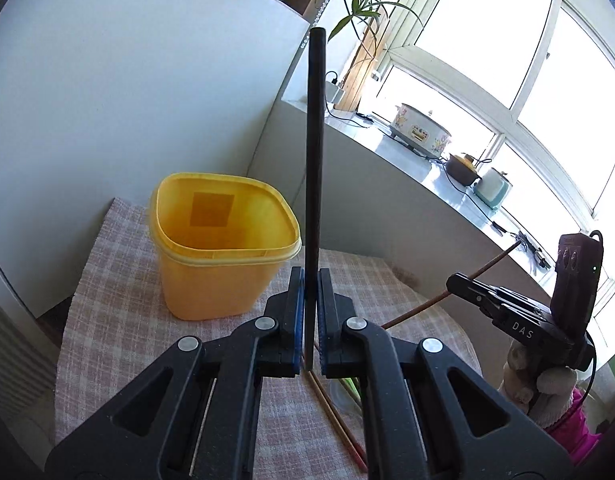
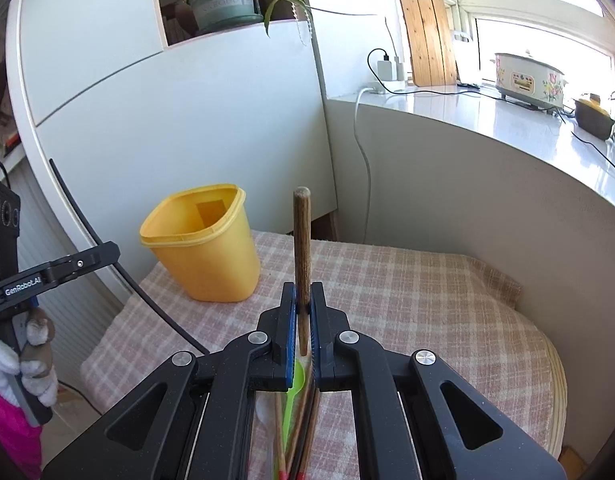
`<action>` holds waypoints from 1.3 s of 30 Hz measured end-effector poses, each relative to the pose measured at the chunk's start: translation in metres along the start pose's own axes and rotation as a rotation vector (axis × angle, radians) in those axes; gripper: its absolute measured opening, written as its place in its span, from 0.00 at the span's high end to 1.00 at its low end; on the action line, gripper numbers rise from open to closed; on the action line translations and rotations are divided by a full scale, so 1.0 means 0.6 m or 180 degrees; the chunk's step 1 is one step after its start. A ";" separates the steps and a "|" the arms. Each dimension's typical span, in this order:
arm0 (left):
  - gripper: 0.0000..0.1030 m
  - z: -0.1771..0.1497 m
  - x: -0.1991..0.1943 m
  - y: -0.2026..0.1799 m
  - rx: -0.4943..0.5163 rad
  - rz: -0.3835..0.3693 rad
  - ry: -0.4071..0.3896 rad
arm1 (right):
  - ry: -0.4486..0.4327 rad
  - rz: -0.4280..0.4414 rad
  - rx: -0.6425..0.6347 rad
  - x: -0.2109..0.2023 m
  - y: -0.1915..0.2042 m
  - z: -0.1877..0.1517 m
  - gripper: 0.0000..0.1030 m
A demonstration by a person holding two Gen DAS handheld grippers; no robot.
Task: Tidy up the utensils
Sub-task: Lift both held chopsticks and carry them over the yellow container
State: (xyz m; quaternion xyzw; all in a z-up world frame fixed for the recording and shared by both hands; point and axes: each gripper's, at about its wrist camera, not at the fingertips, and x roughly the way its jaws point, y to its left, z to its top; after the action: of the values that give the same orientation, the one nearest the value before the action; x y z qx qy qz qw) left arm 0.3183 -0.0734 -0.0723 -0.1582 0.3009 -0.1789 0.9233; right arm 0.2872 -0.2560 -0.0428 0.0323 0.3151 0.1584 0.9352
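Note:
A yellow plastic tub (image 1: 223,240) stands open and empty at the back left of the checked cloth; it also shows in the right wrist view (image 2: 201,244). My left gripper (image 1: 311,280) is shut on a black chopstick (image 1: 315,152) that points up and away, just right of the tub. My right gripper (image 2: 303,300) is shut on a brown wooden chopstick (image 2: 302,256), held above the cloth right of the tub. The right gripper also shows in the left wrist view (image 1: 463,286), with its brown chopstick (image 1: 483,270). More chopsticks (image 2: 295,424) and a green spoon (image 2: 292,396) lie under the right gripper.
The table carries a pink checked cloth (image 2: 419,304). A white cabinet (image 2: 179,120) stands behind the tub. A windowsill counter (image 2: 507,120) at right holds a floral cooker (image 2: 527,80), pots and cables. Loose chopsticks (image 1: 335,416) lie on the cloth below my left gripper.

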 end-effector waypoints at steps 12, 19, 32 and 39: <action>0.97 0.116 -0.090 0.018 -0.0150 -0.0005 -0.0486 | -0.0314 0.0168 -0.0105 0.002 0.068 0.068 0.96; 0.97 0.147 -0.128 0.057 -0.0251 0.0146 -0.0729 | -0.0486 0.0261 -0.0240 -0.005 0.110 0.103 0.96; 0.97 0.156 -0.093 0.103 -0.0184 0.0469 -0.0665 | -0.0627 0.0257 -0.0387 0.028 0.163 0.147 0.96; 0.97 0.155 -0.062 0.098 -0.0134 0.0526 -0.0573 | -0.0561 0.0222 -0.0385 0.079 0.177 0.160 0.96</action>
State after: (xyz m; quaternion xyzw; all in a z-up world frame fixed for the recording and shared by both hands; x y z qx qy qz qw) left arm 0.3608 0.0116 -0.0056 -0.1677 0.2326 -0.0810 0.9546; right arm 0.3510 -0.1366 0.0235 0.0006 0.2202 0.2062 0.9534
